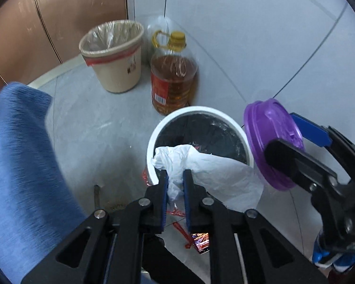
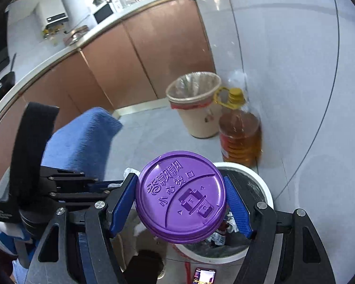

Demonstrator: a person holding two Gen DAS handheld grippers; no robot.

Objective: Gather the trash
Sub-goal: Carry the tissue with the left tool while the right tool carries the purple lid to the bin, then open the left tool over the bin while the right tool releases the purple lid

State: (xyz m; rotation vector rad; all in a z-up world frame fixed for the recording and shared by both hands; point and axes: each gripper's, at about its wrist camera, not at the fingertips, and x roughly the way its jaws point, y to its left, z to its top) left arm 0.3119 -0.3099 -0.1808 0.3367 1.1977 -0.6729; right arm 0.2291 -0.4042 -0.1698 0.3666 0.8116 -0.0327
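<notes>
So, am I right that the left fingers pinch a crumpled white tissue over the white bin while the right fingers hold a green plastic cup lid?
Nearly: the lid is purple, not green. The right wrist view shows the right gripper holding a round purple plastic cup lid by its edges. The left gripper does pinch the crumpled white tissue over the round white bin with its black liner.

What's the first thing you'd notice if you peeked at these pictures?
The bright purple lid jumps out first, squeezed between the right gripper's blue pads just above the white bin. Next comes the crumpled white tissue, pinched in the left gripper and hanging over that bin's rim. Farther back, against the wall, a big bottle of golden oil stands beside a beige bin lined with a clear bag.
</notes>
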